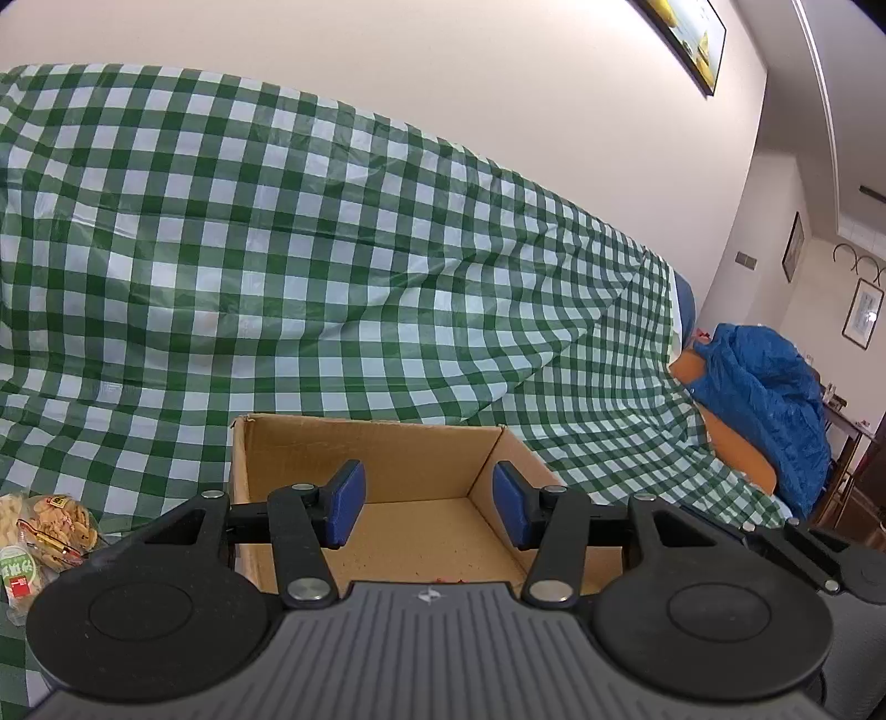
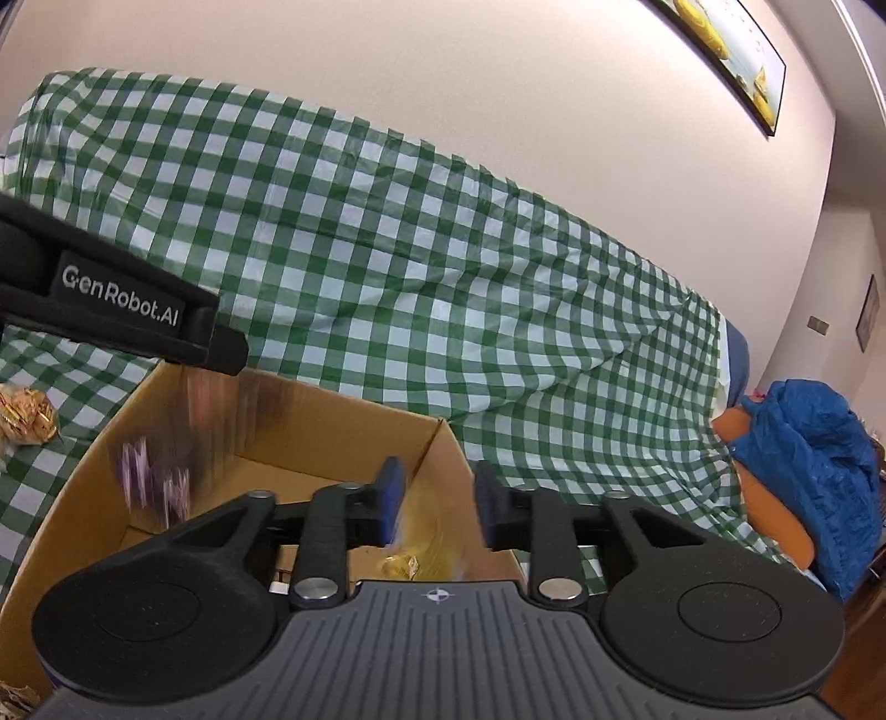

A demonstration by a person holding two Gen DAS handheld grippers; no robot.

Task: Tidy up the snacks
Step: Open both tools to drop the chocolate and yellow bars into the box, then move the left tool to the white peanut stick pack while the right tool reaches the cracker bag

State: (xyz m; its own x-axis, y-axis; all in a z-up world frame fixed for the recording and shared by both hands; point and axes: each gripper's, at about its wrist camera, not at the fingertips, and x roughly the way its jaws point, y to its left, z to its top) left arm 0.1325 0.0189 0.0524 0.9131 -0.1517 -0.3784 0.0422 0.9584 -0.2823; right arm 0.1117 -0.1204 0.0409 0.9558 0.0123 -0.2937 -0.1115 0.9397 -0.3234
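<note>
Hovering over the cardboard box [image 1: 354, 448], both grippers gape; a blurred yellow snack [image 2: 426, 537], seemingly loose, between right gripper [image 2: 440, 493] pads

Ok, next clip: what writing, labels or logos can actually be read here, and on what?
"GenRobot.AI": white letters on the side of the left tool, right wrist view.
Snack bags beside the cardboard box: printed labels, too small to read.
Compass-like emblem on each tool's grey base: no words.

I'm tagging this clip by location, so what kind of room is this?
Probably a home living room: framed pictures hang on the wall, a green checked cloth drapes what looks like a sofa, and a cardboard box sits on it.
</note>
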